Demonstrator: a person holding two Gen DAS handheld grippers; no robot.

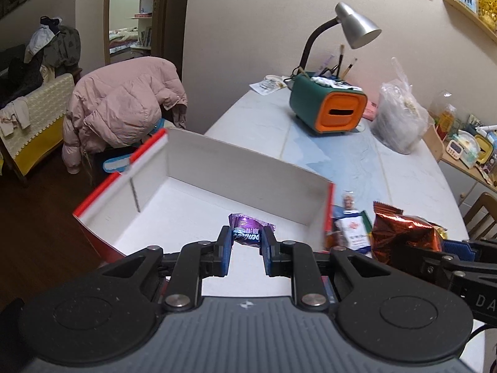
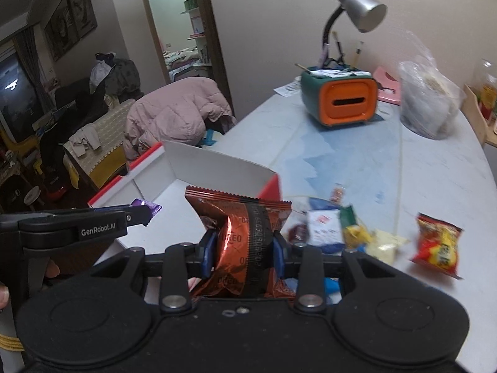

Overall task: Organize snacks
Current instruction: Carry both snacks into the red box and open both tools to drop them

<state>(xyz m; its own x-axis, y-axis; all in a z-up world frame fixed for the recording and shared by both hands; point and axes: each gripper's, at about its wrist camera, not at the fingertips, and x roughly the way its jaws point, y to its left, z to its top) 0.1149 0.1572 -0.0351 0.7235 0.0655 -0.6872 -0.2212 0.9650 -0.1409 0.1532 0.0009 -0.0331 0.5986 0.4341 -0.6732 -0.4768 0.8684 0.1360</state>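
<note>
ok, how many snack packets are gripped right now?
2. A purple packet sits in the left gripper jaws, over the white box. An orange Oreo packet is clamped in the right gripper. Neither hides another, as far as visible.

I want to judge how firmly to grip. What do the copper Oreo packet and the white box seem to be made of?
The copper Oreo packet, held in the right claw, looks like thin metallised plastic film: glossy, with sharp creases and a crimped top edge. The white box looks like matte paperboard: flat thin walls, straight folds at the corners, red outside. Both are judged from looks only.
</note>
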